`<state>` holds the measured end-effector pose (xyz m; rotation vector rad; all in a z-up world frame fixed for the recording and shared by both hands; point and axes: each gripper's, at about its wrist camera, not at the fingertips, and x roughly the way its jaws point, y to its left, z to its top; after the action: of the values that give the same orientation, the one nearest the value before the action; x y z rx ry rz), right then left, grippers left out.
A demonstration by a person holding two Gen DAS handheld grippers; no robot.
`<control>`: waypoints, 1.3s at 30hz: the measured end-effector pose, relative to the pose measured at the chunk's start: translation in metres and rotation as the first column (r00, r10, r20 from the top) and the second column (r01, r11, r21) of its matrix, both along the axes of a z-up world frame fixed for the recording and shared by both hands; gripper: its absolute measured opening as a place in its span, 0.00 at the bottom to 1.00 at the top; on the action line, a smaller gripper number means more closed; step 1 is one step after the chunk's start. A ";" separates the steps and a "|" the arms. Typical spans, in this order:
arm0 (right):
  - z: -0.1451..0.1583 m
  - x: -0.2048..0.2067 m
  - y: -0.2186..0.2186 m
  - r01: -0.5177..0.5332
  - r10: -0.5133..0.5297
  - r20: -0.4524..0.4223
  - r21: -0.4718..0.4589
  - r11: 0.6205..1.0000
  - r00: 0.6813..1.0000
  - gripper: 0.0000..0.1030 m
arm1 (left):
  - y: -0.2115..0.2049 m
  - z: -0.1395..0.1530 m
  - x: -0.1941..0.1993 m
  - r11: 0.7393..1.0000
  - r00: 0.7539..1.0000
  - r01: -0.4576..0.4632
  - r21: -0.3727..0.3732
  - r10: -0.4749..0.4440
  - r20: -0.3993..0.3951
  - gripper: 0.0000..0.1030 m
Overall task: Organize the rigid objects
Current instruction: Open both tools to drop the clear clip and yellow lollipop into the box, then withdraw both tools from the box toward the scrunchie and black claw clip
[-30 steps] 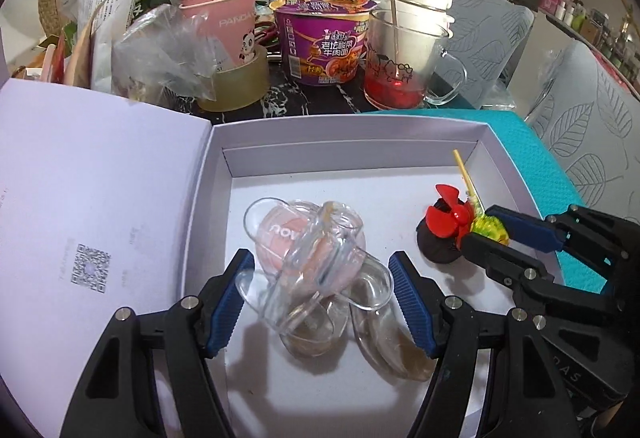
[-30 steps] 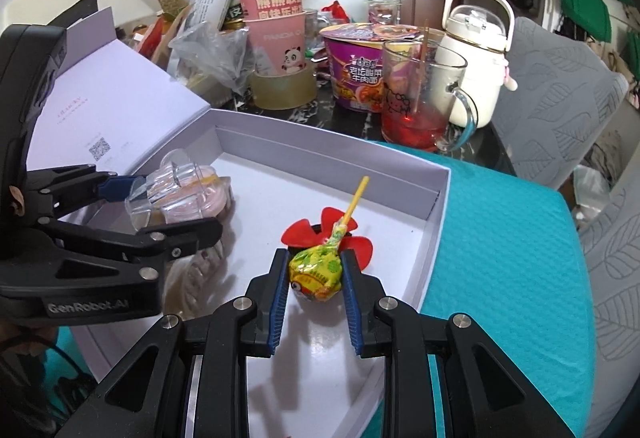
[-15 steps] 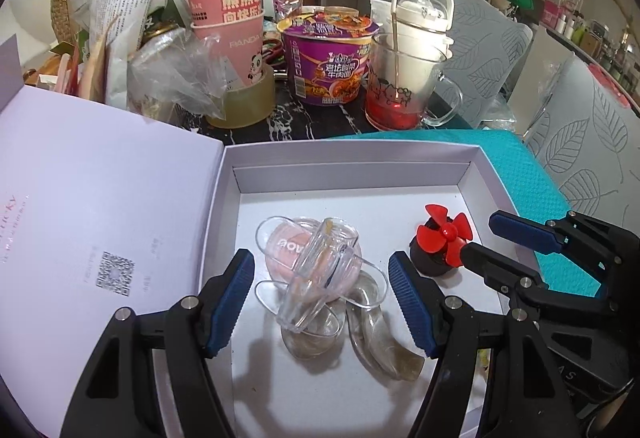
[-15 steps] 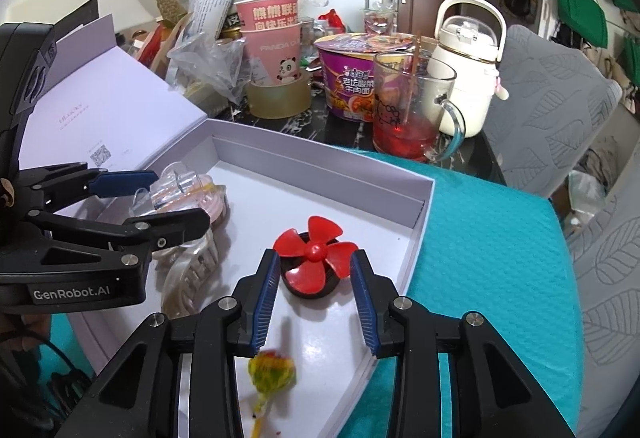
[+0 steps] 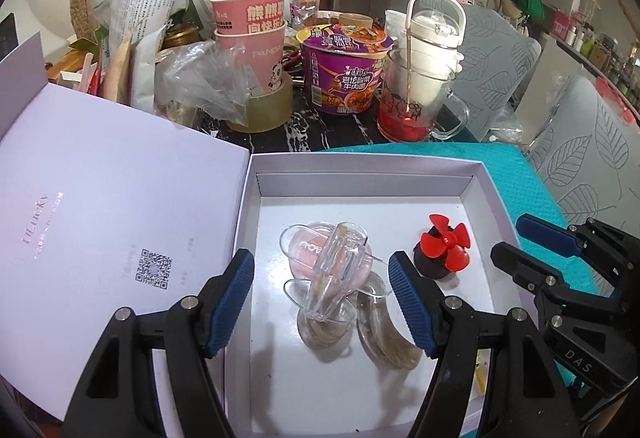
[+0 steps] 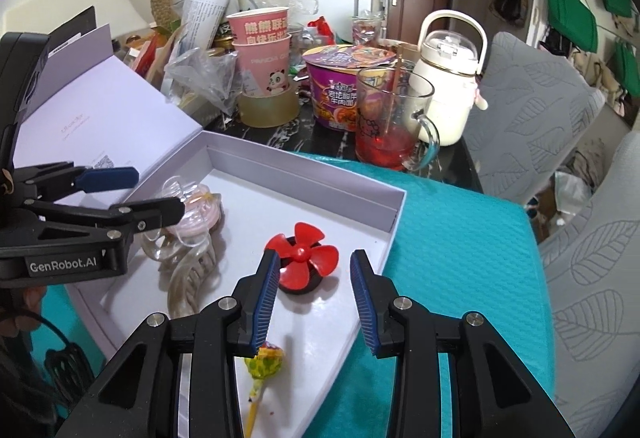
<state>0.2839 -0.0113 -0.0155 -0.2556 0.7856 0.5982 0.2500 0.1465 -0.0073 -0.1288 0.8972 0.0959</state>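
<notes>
Both grippers tilt down over the open white box [image 5: 490,194]. The left gripper [image 5: 322,296] hangs spread and empty above a heap of clear hair clips [image 5: 332,278], seemingly untouched. The right gripper [image 6: 314,302] stands released near the box's right rim; the red fan [image 6: 302,258] lies ahead, the lollipop [image 6: 262,362] beneath its left finger.

Inside one open white box [image 5: 486,194]: one red propeller fan [image 6: 302,256], one wrapped lollipop [image 6: 264,360], two clear hair claw clips [image 5: 332,266], one pink round compact [image 5: 308,250]. Behind: two stacked pink paper cups [image 5: 252,34], one purple noodle bowl [image 5: 344,74], one glass mug [image 5: 412,98], one white kettle [image 6: 446,86], one tape roll [image 5: 264,108]
</notes>
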 end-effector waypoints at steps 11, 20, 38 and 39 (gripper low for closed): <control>0.039 -0.023 -0.006 0.009 -0.010 0.063 0.016 1.000 0.998 0.37 | -0.024 0.039 -0.031 0.997 0.998 0.005 0.075 -0.010 0.065 0.67; 0.079 -0.055 -0.020 0.018 -0.023 0.129 0.045 0.999 0.991 0.42 | -0.028 0.086 -0.065 0.996 0.989 -0.012 0.086 -0.001 0.150 0.67; 0.126 -0.145 -0.051 0.032 -0.047 0.240 0.066 0.997 0.970 0.52 | -0.045 0.132 -0.151 0.992 0.964 -0.020 0.123 -0.013 0.265 0.76; 0.126 -0.150 -0.053 0.032 -0.047 0.241 0.067 0.997 0.969 0.53 | -0.045 0.133 -0.154 0.994 0.964 -0.012 0.113 -0.019 0.266 0.77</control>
<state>0.1342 -0.0640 0.1105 -0.2496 0.5336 0.5413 0.0959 0.1015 0.1253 -0.0322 0.6209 0.1229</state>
